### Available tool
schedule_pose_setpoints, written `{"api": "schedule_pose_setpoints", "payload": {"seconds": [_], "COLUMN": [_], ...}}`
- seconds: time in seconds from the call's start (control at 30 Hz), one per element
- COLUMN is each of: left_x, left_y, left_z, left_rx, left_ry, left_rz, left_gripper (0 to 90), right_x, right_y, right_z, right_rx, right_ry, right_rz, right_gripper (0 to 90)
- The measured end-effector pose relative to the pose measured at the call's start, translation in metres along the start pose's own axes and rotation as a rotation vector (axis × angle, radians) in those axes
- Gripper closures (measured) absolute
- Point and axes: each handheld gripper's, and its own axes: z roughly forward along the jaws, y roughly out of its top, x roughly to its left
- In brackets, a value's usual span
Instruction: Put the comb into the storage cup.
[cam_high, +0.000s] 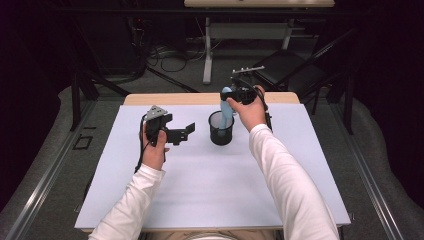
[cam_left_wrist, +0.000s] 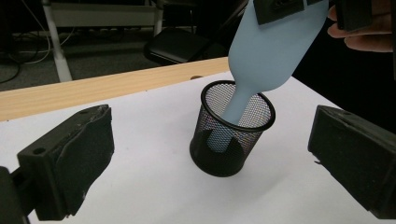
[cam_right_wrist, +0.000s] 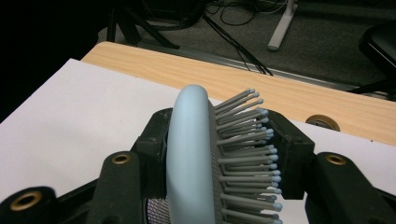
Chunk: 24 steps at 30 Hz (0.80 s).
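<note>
While the mesh cup (cam_high: 221, 129) is seen from above, the hairbrush (cam_high: 227, 106) is held handle-down inside it by the right gripper (cam_high: 240, 92). Left of the cup (cam_left_wrist: 232, 135), the left gripper (cam_left_wrist: 210, 163) is seen spread apart, empty. Beyond the cup, the brush head (cam_right_wrist: 196, 154), judged light, stiff and smooth-backed, is clamped across back and bristles.

Right gripper (cam_high: 239, 93) holding pale blue hairbrush (cam_high: 227, 107) handle-down in black mesh cup (cam_high: 221, 128), left gripper (cam_high: 187, 132) beside

text: none legible | labels: none | numbers: none
</note>
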Motion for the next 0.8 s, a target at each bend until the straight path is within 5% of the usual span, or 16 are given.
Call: {"api": "schedule_pose_setpoints", "payload": {"seconds": [0.8], "left_x": [0.0057], "left_y": [0.0], "left_z": [-0.0006], "left_rx": [0.002], "left_ry": [0.008], "left_rz": [-0.016], "left_gripper": [0.5], "right_x": [0.0063], "right_y": [-0.0014], "right_z": [0.003], "right_rx": [0.006], "right_ry": [-0.016], "right_rz": [-0.013], "right_gripper": [41.1]}}
